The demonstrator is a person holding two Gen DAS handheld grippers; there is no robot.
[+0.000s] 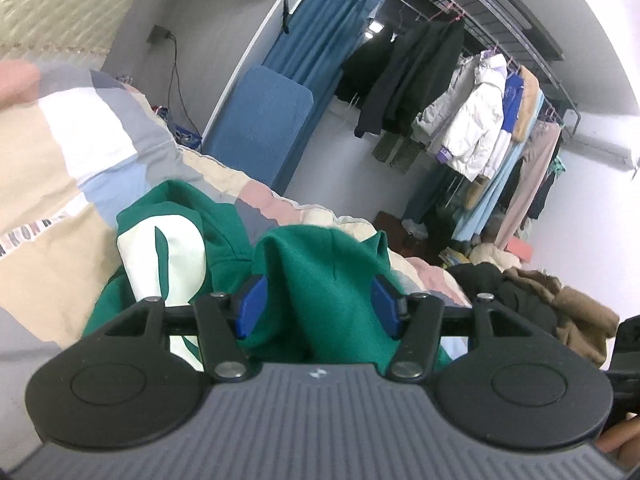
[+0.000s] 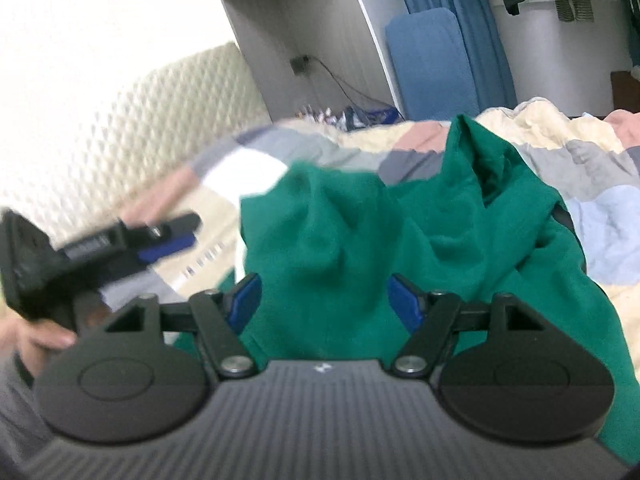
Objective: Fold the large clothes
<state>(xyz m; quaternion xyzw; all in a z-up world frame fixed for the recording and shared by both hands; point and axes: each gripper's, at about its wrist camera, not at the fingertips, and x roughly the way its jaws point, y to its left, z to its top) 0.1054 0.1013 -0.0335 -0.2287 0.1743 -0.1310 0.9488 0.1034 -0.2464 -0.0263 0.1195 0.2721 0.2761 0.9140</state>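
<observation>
On patchwork quilt (image 1: 80, 168): green sweatshirt (image 1: 320, 272), bunched, w/ white print.

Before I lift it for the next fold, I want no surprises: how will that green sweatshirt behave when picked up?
The green sweatshirt will probably be floppy: it already lies in bunched ridges on the patchwork quilt. It looks like thick fleece, so likely fairly heavy, sagging below any single pinch. Its matte knit should not slip much between the open blue fingers.

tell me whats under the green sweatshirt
The green sweatshirt lies bunched on a patchwork quilt of beige, grey, pink and blue blocks, which shows all around it. Whatever lies beneath the fabric folds themselves is covered and cannot be seen.
</observation>
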